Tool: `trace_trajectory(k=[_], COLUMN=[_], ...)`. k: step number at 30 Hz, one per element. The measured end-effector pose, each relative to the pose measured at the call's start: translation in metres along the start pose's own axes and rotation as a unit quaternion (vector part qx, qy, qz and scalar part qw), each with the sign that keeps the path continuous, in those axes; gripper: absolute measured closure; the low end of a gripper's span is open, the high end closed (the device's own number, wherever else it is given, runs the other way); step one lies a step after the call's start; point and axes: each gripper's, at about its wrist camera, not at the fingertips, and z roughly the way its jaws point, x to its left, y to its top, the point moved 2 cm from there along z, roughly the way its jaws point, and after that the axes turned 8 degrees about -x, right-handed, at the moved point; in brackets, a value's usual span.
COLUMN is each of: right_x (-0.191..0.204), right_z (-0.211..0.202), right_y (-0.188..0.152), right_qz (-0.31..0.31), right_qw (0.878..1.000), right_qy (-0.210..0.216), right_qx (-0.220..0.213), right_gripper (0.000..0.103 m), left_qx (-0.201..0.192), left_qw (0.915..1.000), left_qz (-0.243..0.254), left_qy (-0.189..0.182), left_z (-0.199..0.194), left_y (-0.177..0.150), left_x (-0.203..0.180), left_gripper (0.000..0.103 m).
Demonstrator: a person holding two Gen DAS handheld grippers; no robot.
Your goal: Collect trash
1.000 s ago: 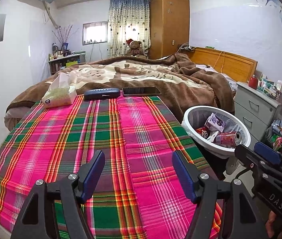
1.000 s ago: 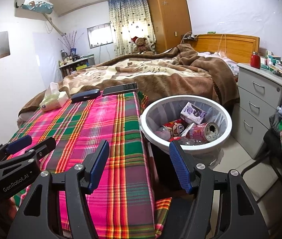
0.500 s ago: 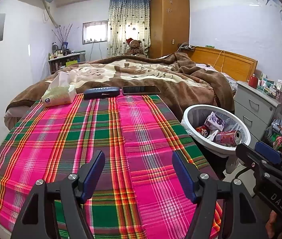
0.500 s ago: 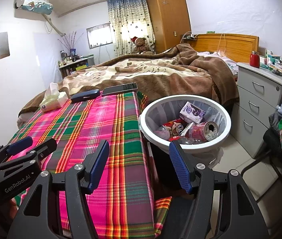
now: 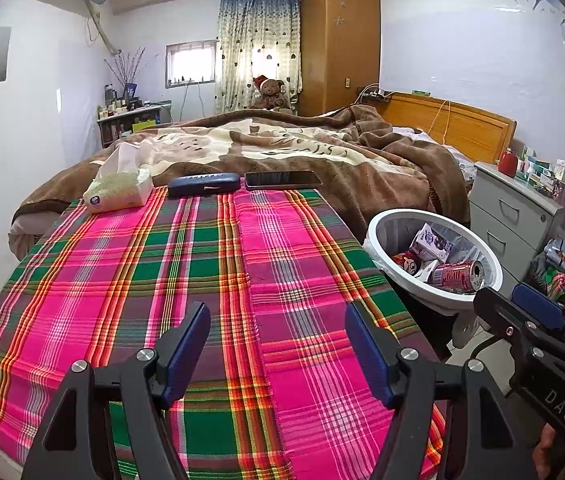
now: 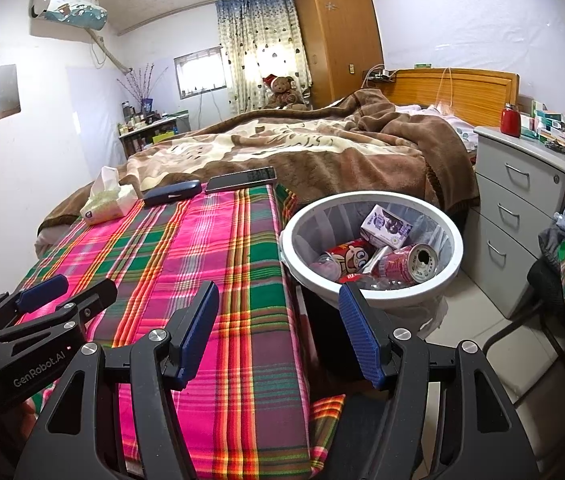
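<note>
left claw [image 5: 278, 344]: jaws spread wide, nothing between them; hangs over the near end of the plaid tabletop [image 5: 130, 280], left of the bin (reads as an idle hold, no target under it).
right claw [image 6: 278, 332]: also spread and empty; sits at the tabletop's right edge, just short of the bin, probably so a drop needs little reach.
bin [image 6: 454, 240]: white, lined, on the floor touching or just beside the tabletop's right edge; placed within reach of both claws.
trash: already in the bin: pink can [image 6: 406, 264] lying on its side, purple carton [image 6: 386, 230] tilted behind it, red wrapper [image 6: 348, 256] to the left.
far from bin: tissue pack [image 5: 118, 194], dark case [image 5: 203, 185], phone [image 5: 282, 180] in a row at the tabletop's far end (likely keepers, not trash).
judgement: no loose trash visible on the tabletop; task looks at or near its end.
</note>
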Motion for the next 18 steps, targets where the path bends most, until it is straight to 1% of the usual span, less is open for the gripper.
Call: trace_trajectory(k=[18], right_x=[-0.0002], right_z=[-0.0007], right_y=[-0.0005], right_qz=[0.001], right_qw=[1.0], right_qy=[0.001], right_qx=[0.001], right_gripper=[0.039], left_qx=[0.0], left_qw=[1.0], left_qz=[-0.001], left_qy=[0.001], left_z=[0.0001], left_y=[-0.0005], left_x=[-0.0005], left_gripper=[0.034])
